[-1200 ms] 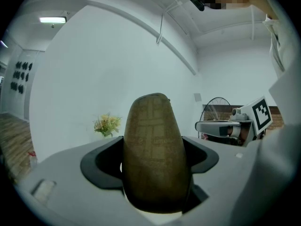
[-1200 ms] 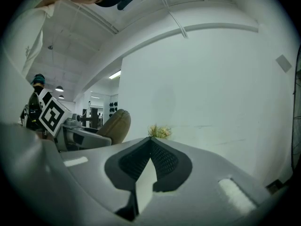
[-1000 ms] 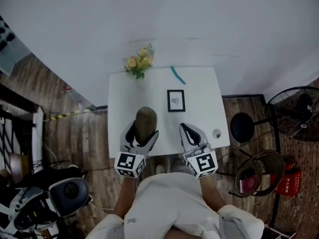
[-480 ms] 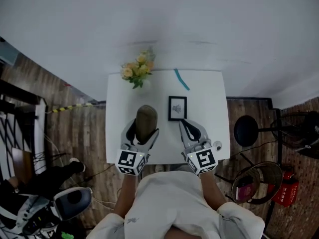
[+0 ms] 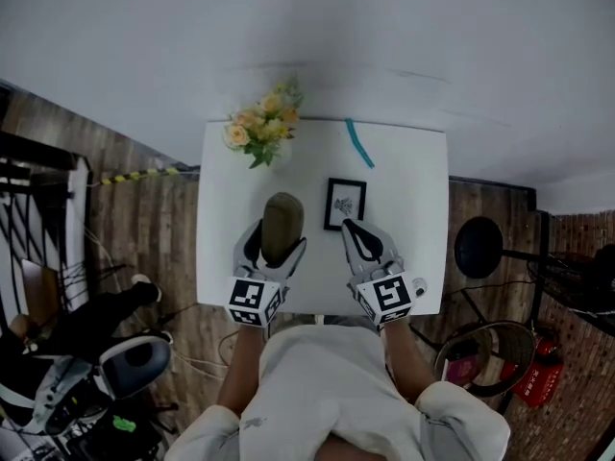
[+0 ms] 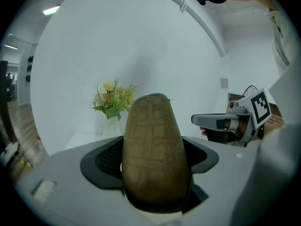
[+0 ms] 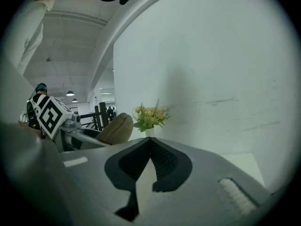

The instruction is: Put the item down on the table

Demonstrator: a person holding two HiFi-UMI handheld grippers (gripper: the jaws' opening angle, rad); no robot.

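- The left tool (image 5: 277,250) pinches a brown oval item (image 6: 153,149) with a check pattern, over the near-left part of the white bench (image 5: 413,190); it looks not yet set down.
- The right tool (image 7: 149,145) is pressed together and empty, idle beside the picture frame (image 5: 345,203).
- Lowering here likely clears the flowers (image 5: 259,128).

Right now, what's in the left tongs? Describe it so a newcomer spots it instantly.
Start at the white table by the wall, flowers at its far left. Toward its near edge, the left tongs grip a brown oblong item with a rounded tip. It's the only dull brown, faintly checked thing there; the framed picture beside it is flat and black-edged.
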